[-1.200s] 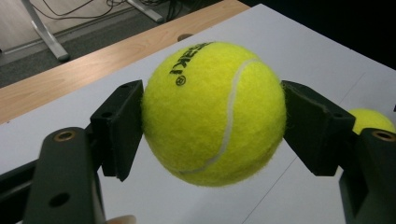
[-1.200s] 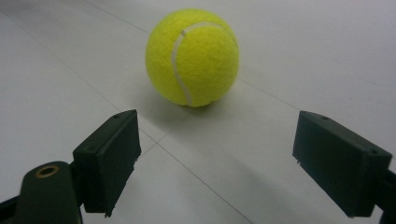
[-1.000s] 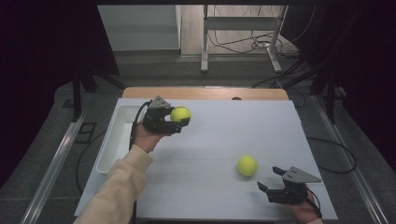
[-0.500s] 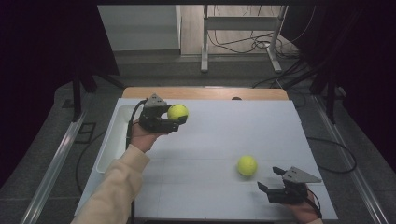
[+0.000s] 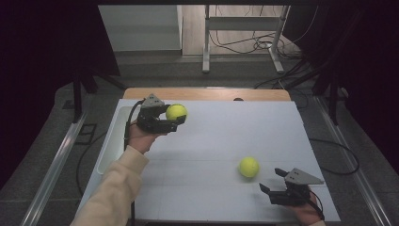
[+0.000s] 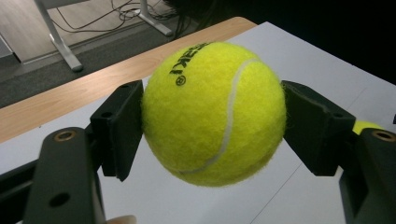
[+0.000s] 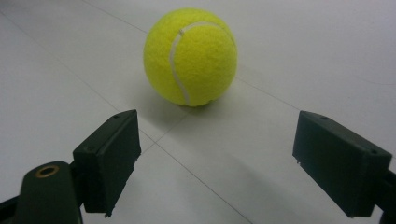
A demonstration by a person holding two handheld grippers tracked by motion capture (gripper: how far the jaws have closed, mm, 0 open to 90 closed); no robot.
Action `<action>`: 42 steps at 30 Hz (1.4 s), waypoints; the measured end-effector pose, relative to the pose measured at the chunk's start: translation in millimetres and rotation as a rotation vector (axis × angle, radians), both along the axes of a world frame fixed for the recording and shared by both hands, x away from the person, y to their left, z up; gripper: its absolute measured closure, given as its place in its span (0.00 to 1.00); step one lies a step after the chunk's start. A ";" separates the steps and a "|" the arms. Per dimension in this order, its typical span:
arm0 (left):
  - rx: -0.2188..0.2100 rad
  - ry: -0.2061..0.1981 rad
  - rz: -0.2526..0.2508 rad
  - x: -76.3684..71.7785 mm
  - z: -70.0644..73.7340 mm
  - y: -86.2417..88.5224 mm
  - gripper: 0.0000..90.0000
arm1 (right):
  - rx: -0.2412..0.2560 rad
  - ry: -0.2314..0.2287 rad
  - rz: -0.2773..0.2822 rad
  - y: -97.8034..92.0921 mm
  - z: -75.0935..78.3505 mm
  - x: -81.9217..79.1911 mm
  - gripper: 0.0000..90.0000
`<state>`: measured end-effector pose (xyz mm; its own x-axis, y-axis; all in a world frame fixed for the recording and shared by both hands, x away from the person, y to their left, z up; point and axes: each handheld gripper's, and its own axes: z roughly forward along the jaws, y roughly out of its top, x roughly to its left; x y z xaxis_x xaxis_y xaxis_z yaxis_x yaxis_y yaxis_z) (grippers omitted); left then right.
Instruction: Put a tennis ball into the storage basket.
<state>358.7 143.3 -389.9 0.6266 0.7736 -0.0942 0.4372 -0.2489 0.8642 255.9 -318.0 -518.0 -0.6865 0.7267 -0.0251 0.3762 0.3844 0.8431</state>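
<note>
The left gripper [image 5: 175, 118] is clamped on a yellow tennis ball [image 5: 176, 112], its two black jaws pressed against opposite sides of the felt, as the left gripper view shows with the held ball [image 6: 214, 113] bulging between them and clear of the surface below. From above, it hangs over the far left part of the white table [image 5: 221, 141], just inboard of a shallow white tray [image 5: 109, 146] at the table's left edge. Compared with a second ago, this gripper and its ball have drifted slightly toward the left and the far edge; the grip itself looks unchanged.

The right gripper [image 5: 272, 180] sits low at the near right corner with its jaws spread wide and nothing between them. In the right gripper view, the second tennis ball [image 7: 190, 57] rests on the table ahead of the open jaws, near but apart from both. From above, that second ball [image 5: 249, 166] lies just beyond and to the left of the right gripper. Neither it nor the right gripper has moved since the earlier pictures.

A strip of bare wood [image 5: 207, 93] runs along the table's far edge, and beyond it stand metal frame legs [image 5: 206, 42] and loose cables [image 5: 244, 40] on the floor.
</note>
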 end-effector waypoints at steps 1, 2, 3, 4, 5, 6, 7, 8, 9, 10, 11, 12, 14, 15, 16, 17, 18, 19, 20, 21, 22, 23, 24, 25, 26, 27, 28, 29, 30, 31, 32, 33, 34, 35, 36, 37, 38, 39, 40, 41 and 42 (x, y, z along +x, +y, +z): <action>0.000 0.004 0.000 0.1 -1.0 0.6 0.29 | -0.002 -0.001 0.002 0.1 -0.1 0.0 0.17; -0.001 0.007 -0.002 0.1 -1.8 0.8 0.29 | -0.003 0.000 0.002 0.1 -0.2 0.0 0.17; -0.001 0.007 -0.002 0.1 -1.8 0.8 0.29 | -0.003 0.000 0.002 0.1 -0.2 0.0 0.17; -0.004 0.011 -0.001 -0.2 -3.1 0.7 0.29 | -0.005 0.000 0.002 0.0 -0.1 -0.1 0.17; 0.003 0.011 -0.002 -0.3 -3.7 1.2 0.29 | -0.004 -0.001 0.002 0.0 0.1 -0.2 0.17; 0.000 0.013 0.000 -0.4 -4.4 1.5 0.29 | -0.003 -0.001 0.001 -0.1 0.2 -0.2 0.17; -0.002 0.012 0.001 -0.6 -4.7 2.0 0.29 | -0.003 -0.001 0.001 -0.2 0.3 -0.2 0.17; -0.006 0.009 0.005 -0.9 -4.8 2.5 0.29 | -0.002 -0.002 0.000 -0.3 0.2 -0.1 0.17; -0.007 0.009 0.007 -1.3 -4.6 3.1 0.29 | -0.001 -0.002 -0.001 -0.6 0.3 -0.1 0.17; -0.007 0.009 0.007 -1.3 -4.6 3.1 0.29 | -0.001 -0.002 -0.001 -0.6 0.3 -0.1 0.17; -0.010 0.008 0.009 -1.6 -4.5 3.7 0.29 | 0.000 -0.002 -0.001 -0.8 0.4 -0.1 0.17; -0.010 0.007 0.010 -2.1 -4.0 4.5 0.29 | 0.000 -0.002 -0.002 -0.8 0.4 0.0 0.17; -0.013 0.003 0.014 -3.7 -2.9 6.3 0.29 | -0.001 -0.002 -0.002 -0.6 0.4 -0.1 0.17; -0.011 0.000 0.016 -4.5 -2.3 7.5 0.29 | -0.004 -0.003 -0.002 -0.5 0.4 -0.2 0.17; -0.010 -0.001 0.018 -5.3 -1.8 8.5 0.29 | -0.005 -0.002 -0.001 -0.3 0.4 -0.2 0.17; -0.012 -0.002 0.020 -6.0 -1.3 9.5 0.29 | -0.005 -0.003 -0.001 -0.3 0.4 -0.2 0.17; -0.012 -0.004 0.022 -6.9 -0.6 11.0 0.29 | -0.005 -0.003 -0.001 -0.2 0.5 -0.3 0.17; -0.014 -0.005 0.024 -7.5 -0.2 11.6 0.29 | -0.002 -0.004 -0.001 -0.1 0.5 -0.2 0.17; -0.019 -0.006 0.027 -8.4 0.3 12.8 0.29 | -0.002 -0.005 -0.001 -0.1 0.5 -0.2 0.17; -0.022 -0.007 0.027 -9.2 0.7 14.2 0.29 | -0.003 -0.004 -0.001 0.0 0.5 -0.2 0.17; -0.026 -0.007 0.028 -9.5 0.8 14.9 0.29 | -0.006 -0.003 -0.001 0.0 0.5 -0.2 0.17; -0.029 -0.007 0.029 -9.9 0.9 16.0 0.29 | -0.004 -0.004 -0.001 0.2 0.2 -0.1 0.17; -0.031 -0.008 0.031 -10.3 1.1 17.0 0.29 | -0.004 -0.004 -0.001 0.2 0.2 0.0 0.17; -0.033 -0.007 0.035 -10.9 1.2 17.9 0.29 | -0.006 -0.004 -0.001 0.1 0.4 -0.1 0.17; -0.033 -0.009 0.035 -10.9 1.3 19.1 0.29 | -0.004 -0.004 -0.001 0.2 0.3 -0.1 0.17; -0.037 -0.007 0.038 -11.2 1.2 20.0 0.29 | -0.005 -0.004 -0.001 0.2 0.3 -0.1 0.17; -0.037 -0.007 0.038 -11.2 1.2 21.0 0.29 | -0.005 -0.005 -0.002 0.1 0.3 -0.1 0.17; -0.037 -0.006 0.040 -11.3 1.1 22.2 0.29 | -0.007 -0.003 -0.003 0.0 0.4 -0.1 0.17; -0.037 -0.006 0.040 -11.3 1.1 22.2 0.29 | -0.007 -0.003 -0.003 0.0 0.4 -0.1 0.17; -0.038 -0.006 0.042 -11.3 1.0 23.0 0.29 | -0.007 -0.004 -0.003 0.0 0.4 -0.1 0.17; -0.040 -0.006 0.044 -11.5 0.9 23.6 0.29 | -0.006 -0.003 -0.003 0.1 0.4 -0.1 0.17; -0.040 -0.005 0.045 -11.6 0.9 24.2 0.29 | -0.007 -0.004 -0.003 0.1 0.4 -0.1 0.17; -0.039 -0.005 0.046 -11.8 0.8 24.7 0.29 | -0.007 -0.004 -0.003 0.0 0.4 -0.1 0.17; -0.039 -0.006 0.048 -12.0 0.7 25.0 0.29 | -0.005 -0.004 -0.003 0.0 0.3 -0.1 0.17; -0.041 -0.006 0.049 -12.0 0.7 25.3 0.29 | -0.005 -0.003 -0.003 -0.2 0.5 -0.1 0.17; -0.040 -0.006 0.050 -11.9 0.7 25.4 0.29 | -0.006 -0.004 -0.005 -0.3 0.6 -0.2 0.17; -0.040 -0.006 0.051 -11.8 0.6 25.4 0.29 | -0.005 -0.004 -0.005 -0.4 0.6 -0.2 0.17; -0.040 -0.006 0.051 -11.8 0.6 25.4 0.29 | -0.005 -0.003 -0.005 -0.4 0.6 -0.2 0.17; -0.040 -0.006 0.051 -11.7 0.6 25.4 0.29 | -0.005 -0.003 -0.005 -0.4 0.6 -0.2 0.17; -0.039 -0.007 0.052 -11.5 0.5 25.4 0.29 | -0.006 -0.004 -0.005 -0.3 0.6 -0.1 0.17; -0.038 -0.007 0.053 -11.3 0.4 25.6 0.29 | -0.004 -0.005 -0.003 -0.2 0.5 -0.1 0.17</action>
